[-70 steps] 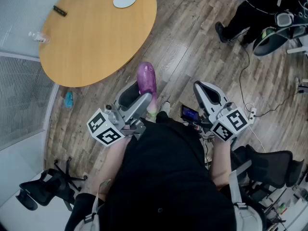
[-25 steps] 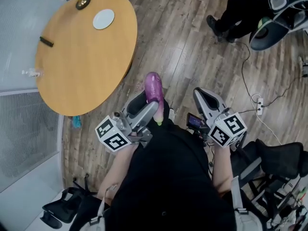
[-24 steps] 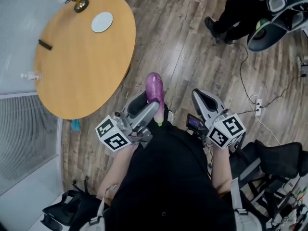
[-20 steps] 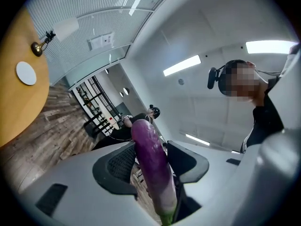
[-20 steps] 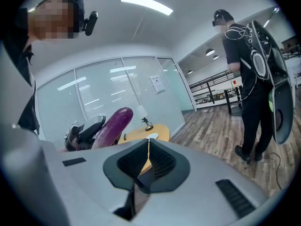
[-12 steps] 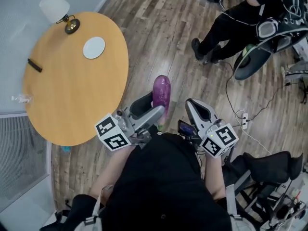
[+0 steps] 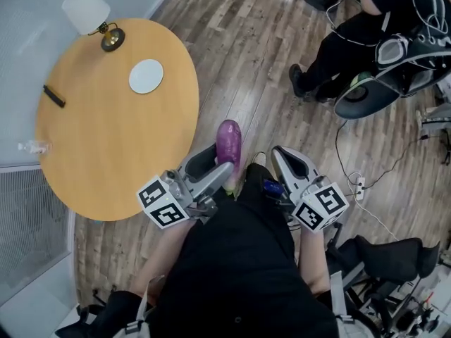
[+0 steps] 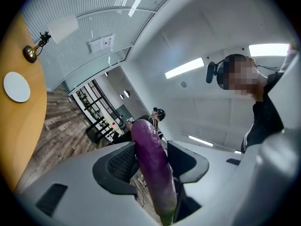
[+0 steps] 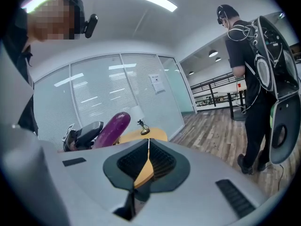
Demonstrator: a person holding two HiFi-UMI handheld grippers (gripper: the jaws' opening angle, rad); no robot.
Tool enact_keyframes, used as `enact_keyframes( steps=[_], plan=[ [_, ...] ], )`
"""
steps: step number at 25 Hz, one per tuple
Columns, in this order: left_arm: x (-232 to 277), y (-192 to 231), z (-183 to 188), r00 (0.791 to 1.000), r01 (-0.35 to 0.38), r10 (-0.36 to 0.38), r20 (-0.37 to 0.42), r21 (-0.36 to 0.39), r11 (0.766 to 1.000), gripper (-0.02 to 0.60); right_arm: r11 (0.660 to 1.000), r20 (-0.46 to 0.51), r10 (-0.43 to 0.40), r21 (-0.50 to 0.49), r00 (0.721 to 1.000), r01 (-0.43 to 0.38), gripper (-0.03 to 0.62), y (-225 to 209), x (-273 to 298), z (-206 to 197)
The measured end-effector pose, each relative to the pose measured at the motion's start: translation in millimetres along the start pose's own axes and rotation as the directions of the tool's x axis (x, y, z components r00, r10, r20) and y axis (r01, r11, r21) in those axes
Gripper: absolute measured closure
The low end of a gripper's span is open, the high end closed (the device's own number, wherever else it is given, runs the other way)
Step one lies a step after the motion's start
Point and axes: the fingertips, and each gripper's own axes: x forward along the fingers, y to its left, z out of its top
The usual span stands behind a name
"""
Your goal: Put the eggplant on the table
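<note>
**Eggplant held in the left tongs, off the table**

In the head view we see the left gripper (image 7: 220, 163) at lower centre of the frame, its jaws clamped on the eggplant (image 7: 228, 142). The left gripper view confirms this. The purple body runs up between the two dark pads, which press on it from either side, and its greenish stem end sits low, near the base of the jaws. The rounded purple end sticks out past the fingertips, toward the top of the frame.

The eggplant hangs over the wooden floor (image 7: 246, 48), just right of the round table (image 7: 106, 146) and apart from its edge. The table fills the upper left of the head view. On it we see a white plate (image 7: 146, 76), a lamp (image 7: 87, 10) with a white shade and brass base at the far rim, and a dark bar (image 7: 54, 96) near the left side. A small clear thing lies at the table's left edge; it may be a bottle, but it is too blurred for us to say.

The right gripper (image 9: 147, 150) is at lower centre-right in the head view, beside the left one. In its own view the jaw tips meet with nothing between them, and the table's orange top shows through the slit lower down.

At upper right, a person in black (image 7: 338, 41) stands on the floor beside a dark chair (image 7: 377, 94).
</note>
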Motion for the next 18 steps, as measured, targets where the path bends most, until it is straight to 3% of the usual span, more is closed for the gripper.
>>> enact_keyframes(
  steps=[10,18],
  plan=[
    [48.5,49.8,23.0,0.988,-0.131,0.128,0.09,0.03,0.991,0.356,0.994,-0.039,0.11,-0.01,0.993,-0.11,0.574,-70.8,52.0,33.7],
    [117.0,80.5,60.3,0.954,-0.25,0.228,0.194,0.095,0.964,0.356,0.972,-0.054,0.228,-0.048,0.972,-0.231,0.574,-148.1,111.4,99.8]
  ],
)
